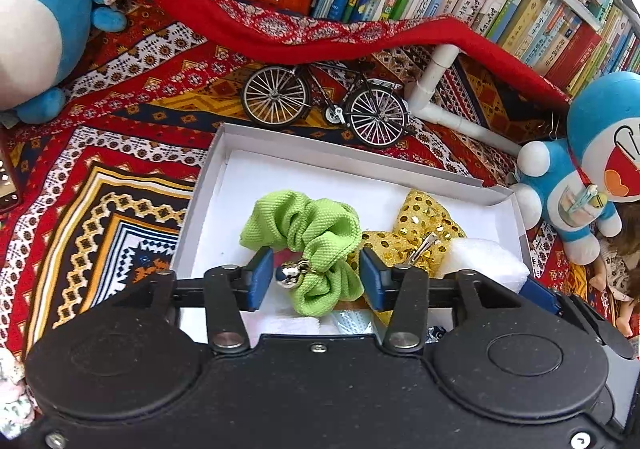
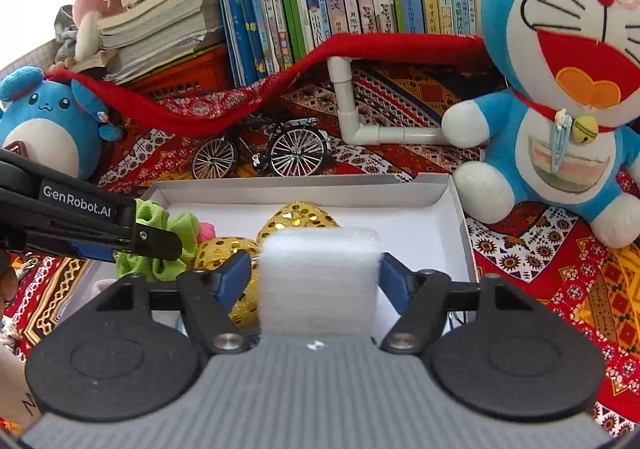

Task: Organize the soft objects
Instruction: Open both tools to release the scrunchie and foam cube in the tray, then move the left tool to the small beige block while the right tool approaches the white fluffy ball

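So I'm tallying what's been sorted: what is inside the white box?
Inside the white box: a green scrunchie, a gold sequin bow and a white foam block. Something pink shows behind the scrunchie; the grippers hide the rest.

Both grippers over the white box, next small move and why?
Probably lift both grippers straight up. The green fabric scrunchie and white foam block already sit in the white cardboard box, and both pairs of pads look clear of them.

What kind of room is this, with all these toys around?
Probably a home study or a child's room. A long row of books stands at the back, plush toys sit on a patterned cloth, and a miniature bicycle stands by a white box.
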`<state>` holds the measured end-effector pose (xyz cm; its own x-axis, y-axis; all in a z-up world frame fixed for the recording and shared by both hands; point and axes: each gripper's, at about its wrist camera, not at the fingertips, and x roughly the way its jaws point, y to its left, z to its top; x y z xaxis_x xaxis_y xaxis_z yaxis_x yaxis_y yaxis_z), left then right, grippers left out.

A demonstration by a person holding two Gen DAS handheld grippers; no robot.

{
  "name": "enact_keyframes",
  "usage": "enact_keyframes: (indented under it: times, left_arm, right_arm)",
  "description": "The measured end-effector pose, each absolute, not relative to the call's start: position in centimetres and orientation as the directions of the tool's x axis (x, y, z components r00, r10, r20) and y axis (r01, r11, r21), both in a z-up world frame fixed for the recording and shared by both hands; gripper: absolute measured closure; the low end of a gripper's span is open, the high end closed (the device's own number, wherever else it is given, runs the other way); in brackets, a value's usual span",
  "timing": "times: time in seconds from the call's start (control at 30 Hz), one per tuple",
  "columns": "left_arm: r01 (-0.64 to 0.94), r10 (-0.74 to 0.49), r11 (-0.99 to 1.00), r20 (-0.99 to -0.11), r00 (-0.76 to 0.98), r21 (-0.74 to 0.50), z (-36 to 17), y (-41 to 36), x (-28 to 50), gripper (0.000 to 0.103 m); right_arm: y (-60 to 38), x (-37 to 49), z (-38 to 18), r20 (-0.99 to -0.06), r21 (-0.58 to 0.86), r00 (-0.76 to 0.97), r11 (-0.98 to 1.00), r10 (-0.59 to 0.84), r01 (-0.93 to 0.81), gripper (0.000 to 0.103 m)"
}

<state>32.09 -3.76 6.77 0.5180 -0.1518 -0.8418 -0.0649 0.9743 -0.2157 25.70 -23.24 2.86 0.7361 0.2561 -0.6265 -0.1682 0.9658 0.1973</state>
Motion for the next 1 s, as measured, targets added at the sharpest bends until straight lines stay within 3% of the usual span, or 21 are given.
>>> enact_keyframes:
  times: [0.4, 1.0]
  left_arm:
    - [-0.048, -0.156, 0.975, -0.816, 0.557, -0.219, 9.1, -3.1, 28.5, 0.041]
    - [0.128, -0.230, 0.972, -0.703, 0.673, -0.196, 12.9, -4.6, 19.9, 0.025]
  right_arm:
    - [-23.9, 21.8, 5.3, -0.571, 0.178, 0.776, 0.964, 0.266, -0.199, 0.016]
    - [-26.0, 14.0, 8.2, -0.459, 0.160, 0.835, 0.953, 0.302, -0.257, 0.008]
